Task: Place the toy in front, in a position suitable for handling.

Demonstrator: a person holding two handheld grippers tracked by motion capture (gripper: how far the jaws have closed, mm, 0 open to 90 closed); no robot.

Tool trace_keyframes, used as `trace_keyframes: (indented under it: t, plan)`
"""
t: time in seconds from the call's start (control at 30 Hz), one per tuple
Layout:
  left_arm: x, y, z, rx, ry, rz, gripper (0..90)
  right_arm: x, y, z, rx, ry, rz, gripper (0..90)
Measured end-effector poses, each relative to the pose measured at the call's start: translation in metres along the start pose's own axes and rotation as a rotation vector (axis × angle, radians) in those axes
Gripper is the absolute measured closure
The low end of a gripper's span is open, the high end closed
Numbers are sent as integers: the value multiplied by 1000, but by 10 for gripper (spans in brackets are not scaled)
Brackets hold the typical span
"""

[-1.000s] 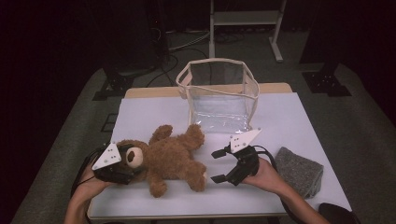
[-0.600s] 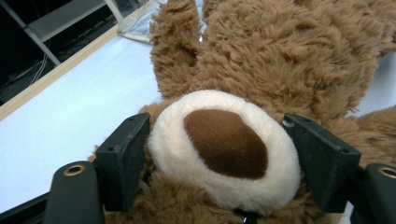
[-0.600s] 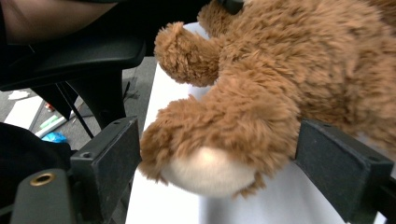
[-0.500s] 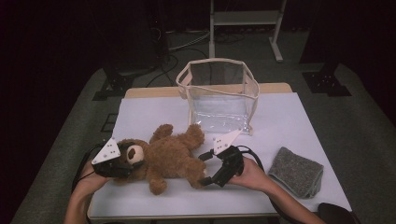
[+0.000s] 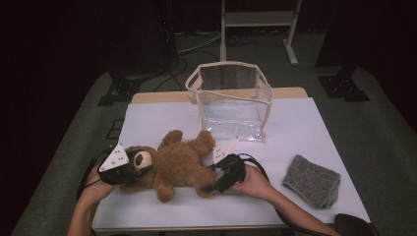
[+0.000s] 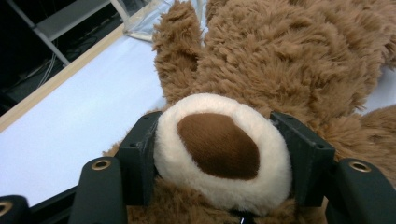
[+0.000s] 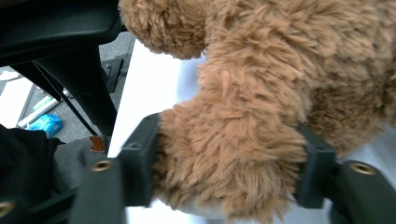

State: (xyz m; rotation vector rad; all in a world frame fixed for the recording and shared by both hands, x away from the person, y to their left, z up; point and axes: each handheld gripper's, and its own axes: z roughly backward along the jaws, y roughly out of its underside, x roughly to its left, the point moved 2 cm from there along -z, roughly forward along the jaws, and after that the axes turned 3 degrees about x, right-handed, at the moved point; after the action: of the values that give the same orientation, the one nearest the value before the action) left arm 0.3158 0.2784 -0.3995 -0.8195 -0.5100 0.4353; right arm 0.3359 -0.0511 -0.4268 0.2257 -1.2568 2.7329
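A brown teddy bear (image 5: pixel 177 164) lies on its back on the white table (image 5: pixel 305 128), head to the left. My left gripper (image 5: pixel 140 164) is at the head. In the left gripper view its jaws have just been closing, and the left gripper (image 6: pixel 224 154) now presses both pads on the cream muzzle (image 6: pixel 219 144). My right gripper (image 5: pixel 210 179) is at the bear's lower right leg. Its jaws have also just been closing, and in the right gripper view the right gripper (image 7: pixel 229 168) has its pads pressed into the furry leg (image 7: pixel 233 158).
A clear plastic bag with cream trim (image 5: pixel 231 105) stands open behind the bear at the table's middle back. A folded grey cloth (image 5: pixel 311 179) lies at the front right. Dark floor and stands surround the table.
My right gripper moved left from beside the bear to its leg and closed around it. My left gripper stayed at the head and closed on the muzzle.
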Motion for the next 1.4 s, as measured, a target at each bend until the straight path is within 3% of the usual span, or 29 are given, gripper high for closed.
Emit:
trace_keyframes:
  t: [0.2, 0.27, 0.7, 1.1, 1.4]
  plan:
    - [2, -3, 1, -8, -5, 2, 396, -5, 0, 4, -13, 0, 1, 503]
    - [2, -6, 1, -9, -6, 5, 400, -8, -1, 7, -24, -15, -19, 535]
    - [0, -22, 9, -27, -17, -14, 410, -7, -4, 23, -65, -37, -37, 581]
    - [-13, -49, 20, -60, 7, -20, 414, 13, -10, 54, -85, -41, -9, 588]
    - [-31, -79, 13, -96, 29, -65, 414, 29, 1, 90, -100, -6, 4, 588]
